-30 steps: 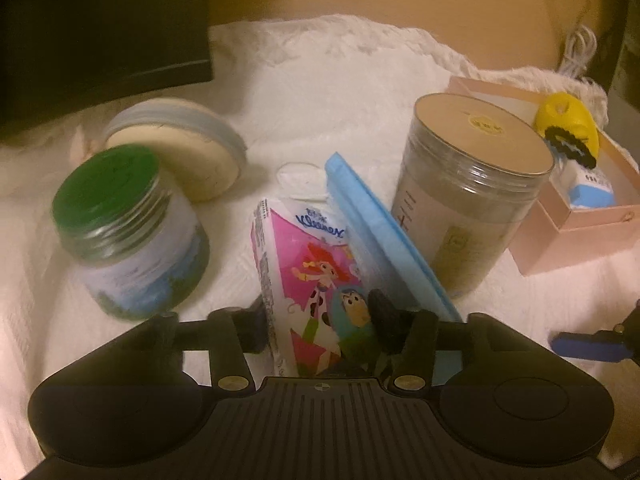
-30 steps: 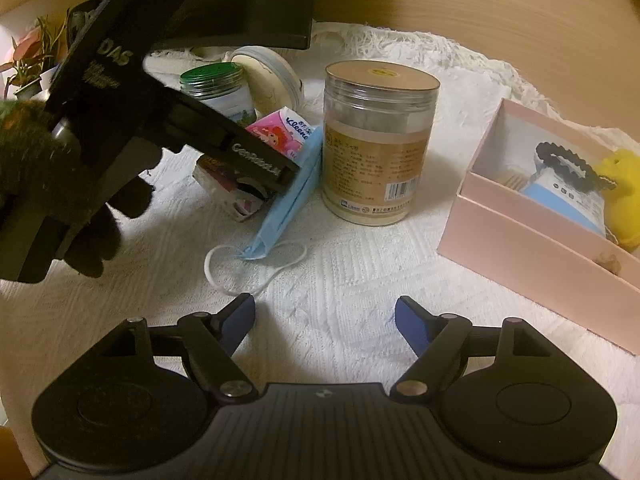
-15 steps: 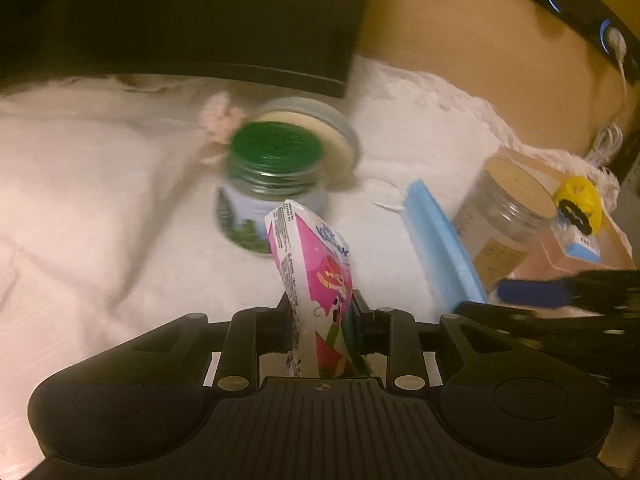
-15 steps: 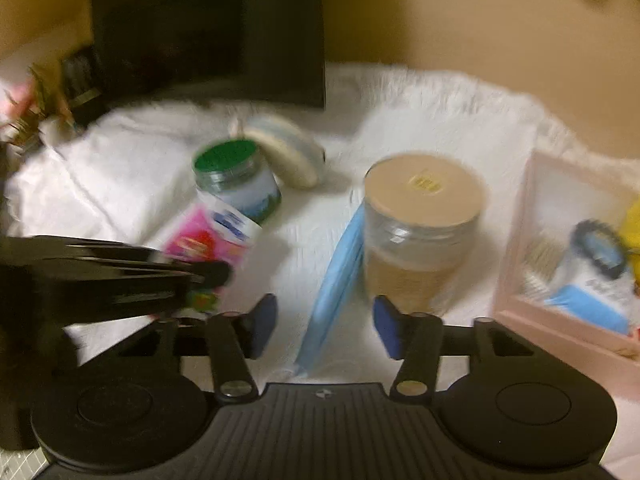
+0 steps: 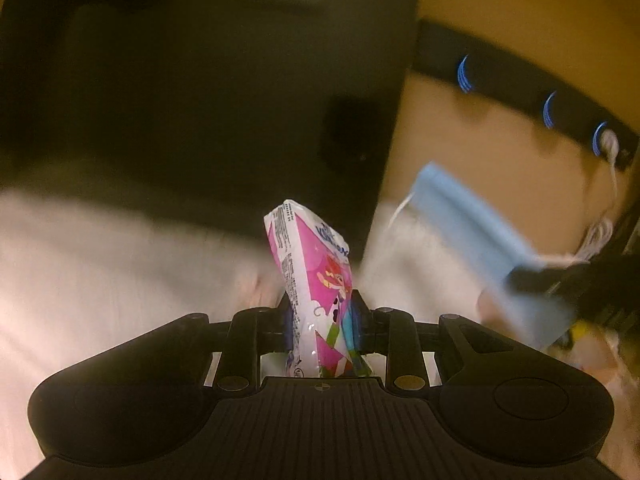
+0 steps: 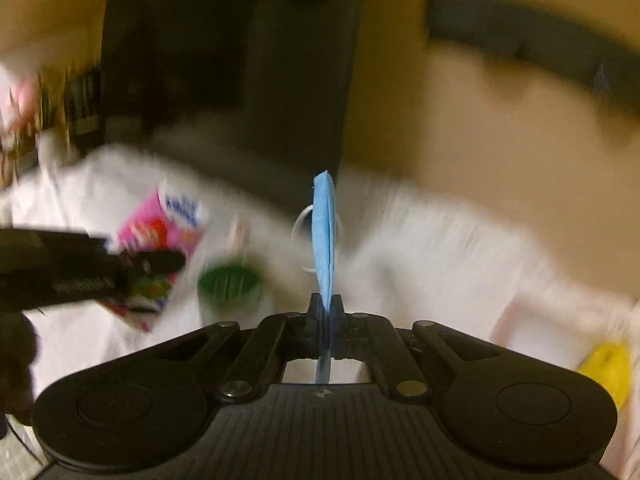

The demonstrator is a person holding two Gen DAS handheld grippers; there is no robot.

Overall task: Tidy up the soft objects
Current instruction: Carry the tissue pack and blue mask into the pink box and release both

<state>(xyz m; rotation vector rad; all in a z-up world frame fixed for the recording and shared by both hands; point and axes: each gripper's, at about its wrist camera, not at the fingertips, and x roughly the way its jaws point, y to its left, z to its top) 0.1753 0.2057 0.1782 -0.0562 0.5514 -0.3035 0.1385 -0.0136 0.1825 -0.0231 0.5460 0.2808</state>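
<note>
My left gripper (image 5: 322, 316) is pinched tight on a pink tissue pack (image 5: 316, 276), which stands up out of the jaws, gripped near its bottom end and held off the surface. My right gripper (image 6: 326, 308) is pressed together on a folded blue face mask (image 6: 324, 236), held edge-on, its thin white ear loop hanging at the upper end. In the left wrist view the mask (image 5: 476, 232) floats to my right, blurred.

Below both sits a white cloth (image 6: 420, 256) covering the bench. A green-lidded jar (image 6: 230, 282) stands on it, in front of and left of the mask. At the cloth's right edge is a pale pink box (image 6: 532, 316) with something yellow (image 6: 604, 368) in it. A large dark panel (image 5: 200, 92) stands at the back edge.

Risk, as I judge it: the mask is thin and slippery, held by a narrow strip, so a quick swing could let it slide out, or its loose loop could catch on the jar. The tissue pack is soft and could bend or work loose in my grip.

Compared with half a second ago, the right gripper, then open around the mask, has closed on it and lifted it. The tissue pack is raised higher, and both views have tilted up toward the back edge.
</note>
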